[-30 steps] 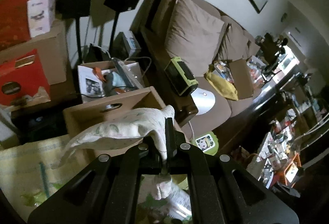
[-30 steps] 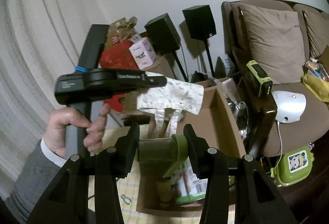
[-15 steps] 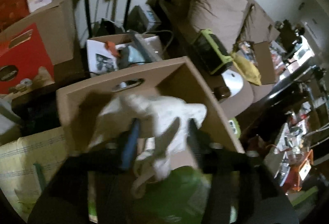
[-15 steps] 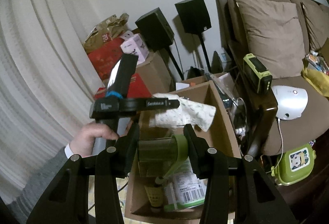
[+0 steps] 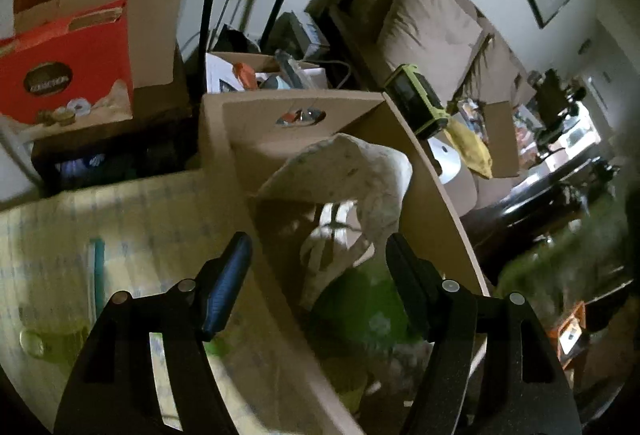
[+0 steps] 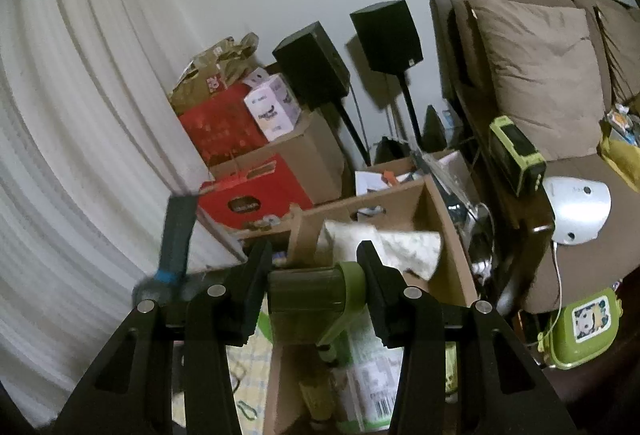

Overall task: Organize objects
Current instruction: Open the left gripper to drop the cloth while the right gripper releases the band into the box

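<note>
Fingers (image 5: 228,287) of left gripper (image 5: 316,275) spread wide, just opened, gripping nothing; patterned cloth (image 5: 352,175) loose inside cardboard box (image 5: 436,195). Right gripper (image 6: 316,275) clamped on green-capped container (image 6: 308,291), above same box.

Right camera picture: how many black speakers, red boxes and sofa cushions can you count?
Black speakers: 2
Red boxes: 2
Sofa cushions: 2
Total: 6
</note>
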The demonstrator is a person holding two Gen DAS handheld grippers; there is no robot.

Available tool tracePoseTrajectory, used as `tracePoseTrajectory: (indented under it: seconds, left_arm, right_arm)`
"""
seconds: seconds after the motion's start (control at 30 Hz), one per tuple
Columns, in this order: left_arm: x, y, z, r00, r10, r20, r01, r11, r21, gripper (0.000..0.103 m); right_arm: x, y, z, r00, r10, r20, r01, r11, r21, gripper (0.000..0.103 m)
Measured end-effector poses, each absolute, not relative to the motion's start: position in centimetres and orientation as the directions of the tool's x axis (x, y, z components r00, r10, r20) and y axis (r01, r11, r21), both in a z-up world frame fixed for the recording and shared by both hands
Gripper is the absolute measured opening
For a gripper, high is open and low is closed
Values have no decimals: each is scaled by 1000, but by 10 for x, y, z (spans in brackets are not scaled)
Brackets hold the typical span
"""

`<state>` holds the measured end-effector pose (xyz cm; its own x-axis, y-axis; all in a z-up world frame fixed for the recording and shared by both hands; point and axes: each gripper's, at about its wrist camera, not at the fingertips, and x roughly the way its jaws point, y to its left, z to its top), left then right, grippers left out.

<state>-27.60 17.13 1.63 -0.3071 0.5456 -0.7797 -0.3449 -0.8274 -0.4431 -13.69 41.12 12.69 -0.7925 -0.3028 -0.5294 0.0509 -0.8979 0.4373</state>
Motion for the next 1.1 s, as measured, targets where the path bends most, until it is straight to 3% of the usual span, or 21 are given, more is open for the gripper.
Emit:
tracePoseTrajectory:
  seconds: [0.27,0.63,0.8,1.03,1.1]
  left_arm:
    - [-246,136,29,-342,565,-751,-334,-820,-465,66]
    - [-223,100,23,-385,558,-736,-311,-829,-466,67]
    - [-222,87,4,-367,559,-743,-283,-828,-483,67]
    - [-219,78,-21,-341,556,-759,-251,-831,-496,67]
    - [-217,78,-23,-338,551,-763,-249,-834,-492,67]
  right_arm:
    - [-187,397,123,-785,-316,-533,43,-885,463,45]
    - [-262,403,52,-746,-335,-575,-43,-838,544,45]
    - [-286,428,15,-725,-257,-639,-182,-823,537,45]
    - [-301,426,-22,-590,-181,-787,-246,-888,388,46]
    - [-303,420,-31,-530,-157,-833,-242,-914,326,52]
